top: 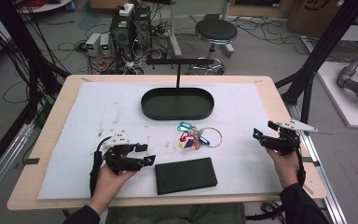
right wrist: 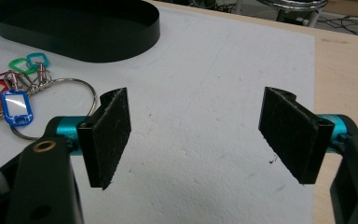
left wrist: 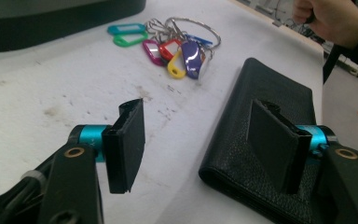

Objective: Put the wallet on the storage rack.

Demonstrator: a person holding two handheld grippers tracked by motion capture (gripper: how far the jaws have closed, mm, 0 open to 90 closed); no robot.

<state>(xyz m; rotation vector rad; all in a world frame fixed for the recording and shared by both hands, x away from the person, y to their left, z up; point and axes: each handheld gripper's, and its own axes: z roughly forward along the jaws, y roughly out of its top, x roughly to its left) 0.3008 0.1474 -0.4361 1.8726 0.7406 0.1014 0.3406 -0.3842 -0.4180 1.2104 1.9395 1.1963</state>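
From the high view, the black wallet point(top: 185, 175) lies flat on the worktop point(top: 56, 135) just right of the left tool point(top: 145, 154), its long axis running left to right along the near edge, with the bunch of keys point(top: 195, 136) beyond it and the black oval tray point(top: 177, 103) farther back. In the left gripper view, the left tool point(left wrist: 196, 147) has its jaws apart, one over the wallet's point(left wrist: 261, 135) near end, the other over bare worktop, nothing clamped. In the right gripper view, the right tool point(right wrist: 205, 140) stands wide apart over bare worktop, keys point(right wrist: 14, 95) to its left.
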